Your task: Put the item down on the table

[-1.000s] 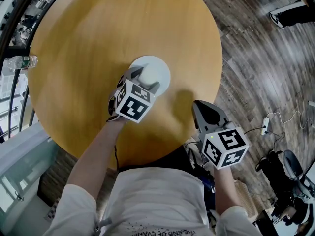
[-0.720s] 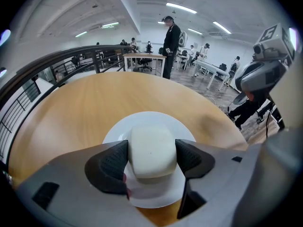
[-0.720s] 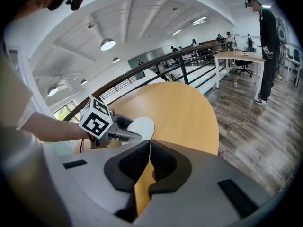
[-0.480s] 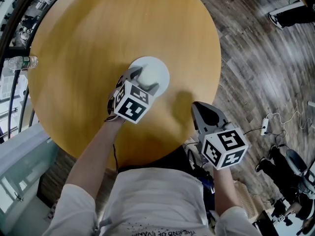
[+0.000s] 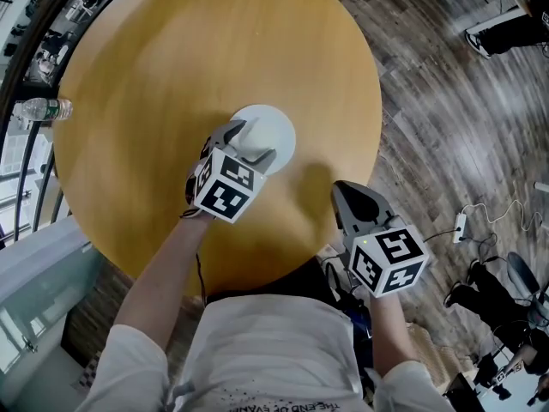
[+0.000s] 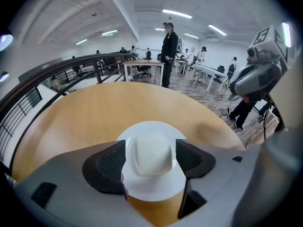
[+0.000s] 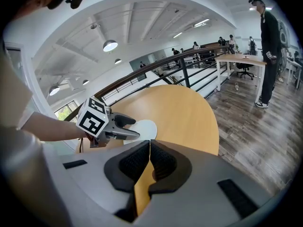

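A white hat-shaped item, a dome on a flat round brim, rests on the round wooden table. My left gripper is open, its jaws standing either side of the dome, with a thin strip of white brim showing at the left pad. In the right gripper view the item lies just beyond the left gripper. My right gripper hovers over the table's near right edge, shut with nothing between its pads.
A plastic water bottle lies at the table's far left edge by a dark railing. Wood floor with a cable and plug lies to the right. A person in black stands beyond the table near desks.
My left gripper has drawn back slightly toward me while the white item has stayed where it was. The right gripper has barely moved.
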A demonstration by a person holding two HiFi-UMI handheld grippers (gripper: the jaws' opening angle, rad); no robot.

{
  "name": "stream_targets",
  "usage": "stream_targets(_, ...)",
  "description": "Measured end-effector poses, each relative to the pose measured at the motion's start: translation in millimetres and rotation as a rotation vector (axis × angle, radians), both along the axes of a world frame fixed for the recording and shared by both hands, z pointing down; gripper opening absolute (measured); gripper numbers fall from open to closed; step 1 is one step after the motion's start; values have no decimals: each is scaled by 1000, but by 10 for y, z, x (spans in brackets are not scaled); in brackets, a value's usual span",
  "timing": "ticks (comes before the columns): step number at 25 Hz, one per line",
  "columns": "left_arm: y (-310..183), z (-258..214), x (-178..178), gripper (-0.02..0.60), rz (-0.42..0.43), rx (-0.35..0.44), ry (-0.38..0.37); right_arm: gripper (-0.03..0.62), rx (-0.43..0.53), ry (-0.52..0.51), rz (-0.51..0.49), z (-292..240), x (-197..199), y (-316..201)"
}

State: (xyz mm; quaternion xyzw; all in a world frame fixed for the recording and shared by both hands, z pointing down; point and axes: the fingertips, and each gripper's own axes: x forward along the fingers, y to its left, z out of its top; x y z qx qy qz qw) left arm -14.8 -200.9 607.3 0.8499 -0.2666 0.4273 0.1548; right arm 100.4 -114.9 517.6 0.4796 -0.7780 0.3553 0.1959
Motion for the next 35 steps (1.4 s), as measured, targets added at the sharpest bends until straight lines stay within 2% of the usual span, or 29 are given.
stream_targets(6,213,-247,-132,327,-42,29,17,25,43,6,-29,-200,-83,51)
stream_targets(11,348,-473,-273,327,-112,74,42,25,86,12,-42,-401,-96,73)
stream_targets(21,869,-1049,-414,317,-164,67,133,25,144,26,-67,-824,-103,336)
stream_targets(25,1129,-1302,-421,287,-155,93,163,25,161,24,-60,-960,-87,496)
stream_targets(29,1373,-1541,-357,255,-195,50,249,25,173,27,-56,-1034,-67,637)
stream_targets(35,1662,-1879,-400,123,-215,102,302,26,190,30,-66,-1141,-134,804)
